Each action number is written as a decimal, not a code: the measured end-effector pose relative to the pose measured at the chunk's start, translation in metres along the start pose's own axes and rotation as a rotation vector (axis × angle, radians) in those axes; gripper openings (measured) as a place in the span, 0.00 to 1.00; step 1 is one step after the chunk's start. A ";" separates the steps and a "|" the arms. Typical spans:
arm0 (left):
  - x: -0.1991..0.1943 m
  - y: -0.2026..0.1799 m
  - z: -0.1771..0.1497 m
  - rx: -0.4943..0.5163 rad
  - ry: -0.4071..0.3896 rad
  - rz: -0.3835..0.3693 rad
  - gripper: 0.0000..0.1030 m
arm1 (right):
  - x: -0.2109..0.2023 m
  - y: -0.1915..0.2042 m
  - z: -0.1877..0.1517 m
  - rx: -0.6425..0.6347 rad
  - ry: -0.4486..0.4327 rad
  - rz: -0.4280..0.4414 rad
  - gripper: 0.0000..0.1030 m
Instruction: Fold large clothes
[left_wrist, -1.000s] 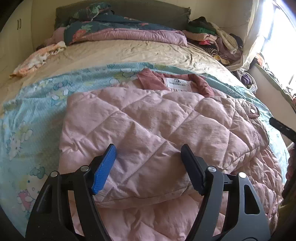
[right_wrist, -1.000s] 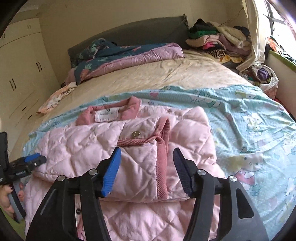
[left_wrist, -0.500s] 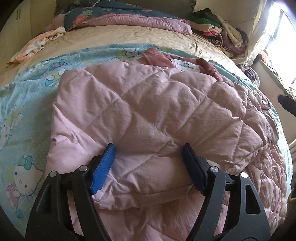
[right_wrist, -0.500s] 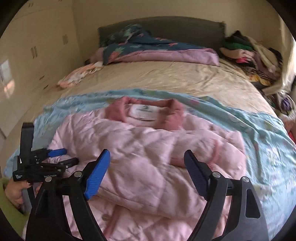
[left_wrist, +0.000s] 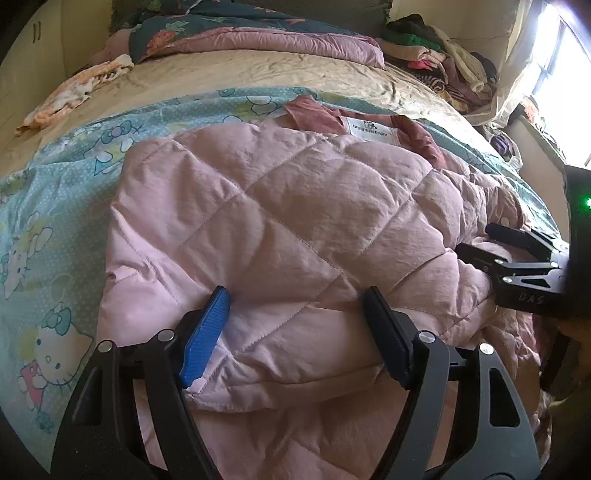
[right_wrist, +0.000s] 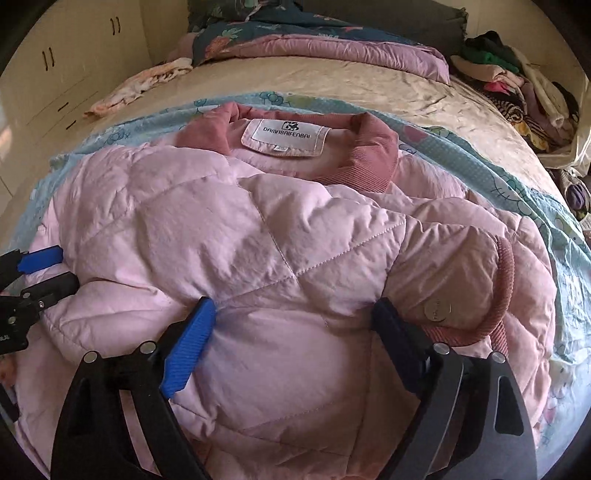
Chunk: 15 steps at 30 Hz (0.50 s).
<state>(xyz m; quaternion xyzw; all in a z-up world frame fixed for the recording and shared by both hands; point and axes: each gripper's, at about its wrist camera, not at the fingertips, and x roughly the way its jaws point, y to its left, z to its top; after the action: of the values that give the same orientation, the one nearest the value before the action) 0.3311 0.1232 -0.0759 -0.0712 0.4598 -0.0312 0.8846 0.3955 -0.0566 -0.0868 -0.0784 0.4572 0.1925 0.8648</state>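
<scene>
The pink quilted jacket (right_wrist: 280, 236) on the bed (right_wrist: 369, 88) looks puffy, light and slippery. The left gripper (left_wrist: 295, 332) stands open; the right gripper (right_wrist: 291, 332) is opening, both astride padding, unpinched. Hem edges suit gripping.

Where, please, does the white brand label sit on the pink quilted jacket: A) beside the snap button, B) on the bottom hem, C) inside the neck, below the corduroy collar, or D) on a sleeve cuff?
C: the white label is sewn inside the neck of the pink quilted jacket, framed by the corduroy collar.
</scene>
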 end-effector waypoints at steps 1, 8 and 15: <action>-0.001 0.000 0.000 0.000 0.001 0.000 0.65 | 0.000 0.001 -0.001 0.001 -0.009 -0.003 0.85; -0.004 0.000 0.000 0.001 0.004 -0.004 0.74 | -0.012 0.000 -0.012 0.044 -0.026 -0.023 0.85; -0.015 -0.003 0.000 -0.008 0.005 -0.012 0.86 | -0.032 0.000 -0.026 0.077 -0.028 -0.013 0.85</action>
<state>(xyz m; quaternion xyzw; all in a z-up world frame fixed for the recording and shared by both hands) 0.3225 0.1223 -0.0632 -0.0773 0.4618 -0.0350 0.8829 0.3592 -0.0730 -0.0754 -0.0453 0.4517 0.1703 0.8746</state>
